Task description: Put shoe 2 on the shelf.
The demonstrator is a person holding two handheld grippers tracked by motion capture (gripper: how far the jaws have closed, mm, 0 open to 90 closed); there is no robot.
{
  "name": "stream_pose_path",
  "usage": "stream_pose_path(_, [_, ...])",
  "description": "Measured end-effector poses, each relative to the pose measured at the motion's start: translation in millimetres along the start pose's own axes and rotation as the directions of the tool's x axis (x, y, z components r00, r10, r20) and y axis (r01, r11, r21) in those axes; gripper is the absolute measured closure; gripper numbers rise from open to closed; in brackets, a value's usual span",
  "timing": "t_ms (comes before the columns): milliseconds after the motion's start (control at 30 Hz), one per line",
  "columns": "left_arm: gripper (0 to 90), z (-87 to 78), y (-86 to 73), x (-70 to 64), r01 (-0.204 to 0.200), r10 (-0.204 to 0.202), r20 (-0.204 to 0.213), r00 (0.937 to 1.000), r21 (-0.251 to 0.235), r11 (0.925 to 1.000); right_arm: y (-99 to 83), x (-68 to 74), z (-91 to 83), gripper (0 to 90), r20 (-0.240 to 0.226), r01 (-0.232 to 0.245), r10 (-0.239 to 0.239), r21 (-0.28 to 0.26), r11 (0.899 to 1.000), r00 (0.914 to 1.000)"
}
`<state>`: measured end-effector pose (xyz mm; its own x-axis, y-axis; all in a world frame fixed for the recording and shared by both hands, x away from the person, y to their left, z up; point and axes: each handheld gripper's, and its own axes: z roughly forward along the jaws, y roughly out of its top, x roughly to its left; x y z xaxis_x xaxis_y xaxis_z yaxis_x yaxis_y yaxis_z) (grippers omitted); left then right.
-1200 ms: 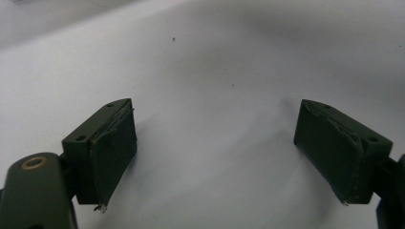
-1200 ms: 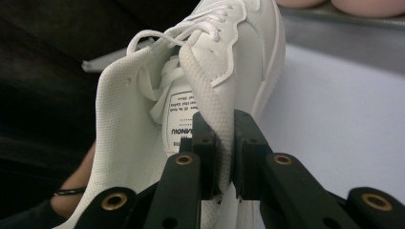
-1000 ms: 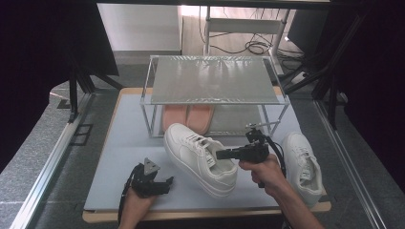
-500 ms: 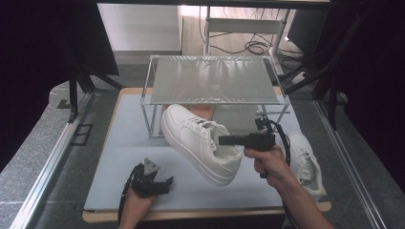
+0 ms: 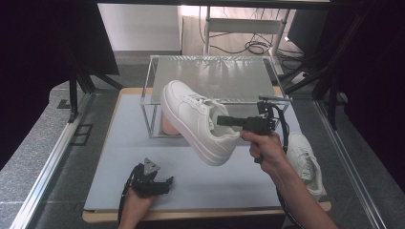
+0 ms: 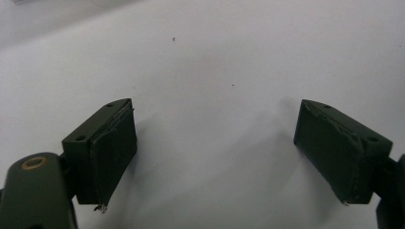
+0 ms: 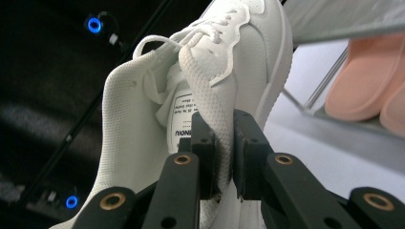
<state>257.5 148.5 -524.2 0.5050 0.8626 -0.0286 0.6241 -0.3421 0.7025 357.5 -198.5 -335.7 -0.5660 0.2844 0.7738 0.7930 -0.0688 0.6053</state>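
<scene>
While your right gripper (image 5: 224, 120) pinches the padded collar of the sneaker (image 5: 198, 119), its jaws are pressed nearly together with just that fold of mesh between them, as the right gripper view (image 7: 223, 155) shows plainly. You have the shoe (image 7: 200, 95) lifted clear of the mat (image 5: 129, 143), tilted with its toe pointing up and away from the gripper toward the rack (image 5: 215, 78), heel end nearest your right hand (image 5: 262, 145). Beyond the jaws in the right gripper view, to their right, a pair of pink slippers (image 7: 367, 86) sits on the lower level under the rack's shelf (image 7: 344, 19); in the high view they show as a pink patch (image 5: 169, 125) behind the sneaker's sole. A second white shoe (image 5: 303, 162) lies on the mat just to the right of your right forearm, well apart from the one you hold. Your left gripper (image 5: 160, 183) rests low on the mat near its front edge, well to the left of and below the lifted sneaker, held in your left hand (image 5: 136, 205). Its jaws stand wide apart in the left gripper view (image 6: 215, 157), with nothing between the pads (image 6: 112, 152) but bare white mat (image 6: 215, 71)
</scene>
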Motion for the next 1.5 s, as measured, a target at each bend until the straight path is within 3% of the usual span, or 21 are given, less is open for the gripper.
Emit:
stream_pose_path(267, [14.6,-0.1,0.1,0.4,-0.006,0.006,0.002,1.0,0.004,1.0,17.5,-6.4,10.9,80.5,0.048,-0.028,0.032,-0.077,0.997,0.9984])
stream_pose_path(533, [14.6,-0.2,0.0,0.5,-0.005,0.005,0.001,1.0,0.004,1.0,35.6,-15.2,23.6,80.3,0.122,-0.055,0.073,-0.144,0.988,0.9899])
stream_pose_path(767, [14.6,-0.1,0.0,0.5,-0.006,0.006,0.001,1.0,0.003,1.0,49.7,-24.9,32.0,80.3,0.202,-0.065,0.107,-0.206,0.976,0.9735])
stream_pose_path(1000, [14.6,-0.1,0.0,0.5,-0.005,0.005,0.0,1.0,0.002,1.0,65.3,-32.2,41.9,80.1,0.316,-0.034,0.118,-0.259,0.965,0.9413])
stream_pose_path(1133, [14.6,-0.1,-0.1,0.4,-0.005,0.005,0.0,1.0,0.002,1.0,71.4,-35.2,49.3,78.9,0.321,-0.039,0.13,-0.276,0.96,0.9382])
stream_pose_path(1300, [14.7,-0.1,-0.1,0.3,-0.005,0.005,0.0,1.0,0.001,1.0,74.0,-33.7,55.5,72.1,0.331,-0.018,0.11,-0.27,0.963,0.9372])
stream_pose_path(1433, [14.7,-0.2,-0.2,0.2,-0.006,0.006,-0.001,1.0,0.001,1.0,73.4,-35.1,59.3,62.4,0.278,-0.02,0.1,-0.277,0.961,0.9554])
stream_pose_path(1467, [14.7,-0.2,-0.2,0.3,-0.005,0.005,0.0,1.0,0.001,1.0,72.8,-34.7,61.2,61.6,0.27,-0.017,0.094,-0.275,0.961,0.9582])
stream_pose_path(1500, [14.7,-0.2,-0.2,0.2,-0.006,0.006,-0.001,1.0,0.001,1.0,72.4,-33.1,61.6,60.1,0.28,-0.007,0.088,-0.278,0.961,0.9558])
